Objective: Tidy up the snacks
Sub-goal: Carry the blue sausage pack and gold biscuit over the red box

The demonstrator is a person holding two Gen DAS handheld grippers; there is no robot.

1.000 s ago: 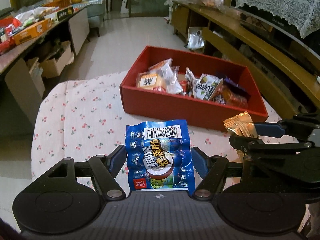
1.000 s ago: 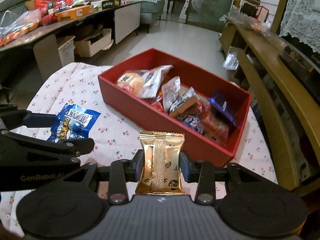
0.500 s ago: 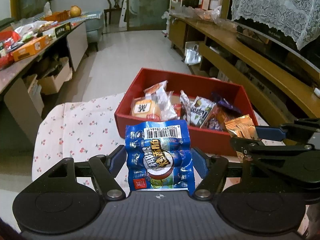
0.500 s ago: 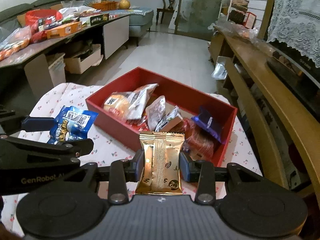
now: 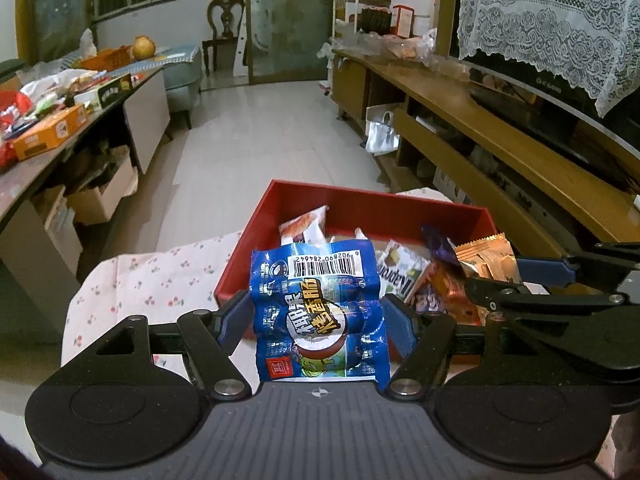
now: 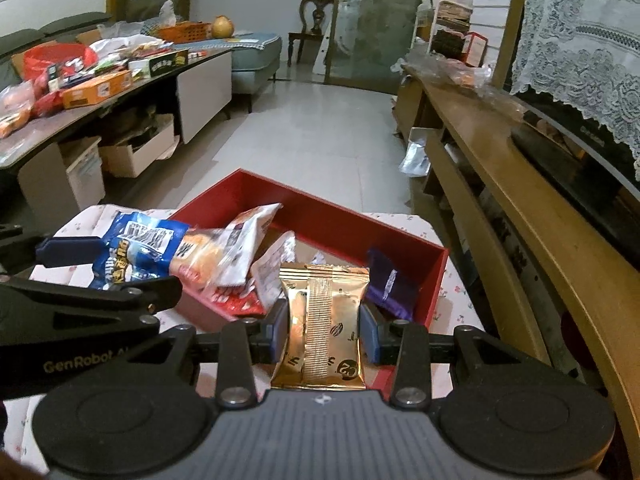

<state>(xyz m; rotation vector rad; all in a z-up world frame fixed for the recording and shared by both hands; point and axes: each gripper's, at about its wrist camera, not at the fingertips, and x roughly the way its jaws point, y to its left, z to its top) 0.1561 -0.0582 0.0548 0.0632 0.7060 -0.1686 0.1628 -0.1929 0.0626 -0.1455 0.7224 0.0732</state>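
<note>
Both packets carried over open red cardboard box [image 5: 280, 216] on the floral-cloth table [image 5: 160, 276], ready to drop in.
Left gripper [image 5: 318, 318] clamps blue sausage packet [image 5: 320, 312]; right gripper [image 6: 324, 330] pinches gold foil sachet [image 6: 324, 312]. Each packet hides the box contents behind it; fingertips unseen.
</note>
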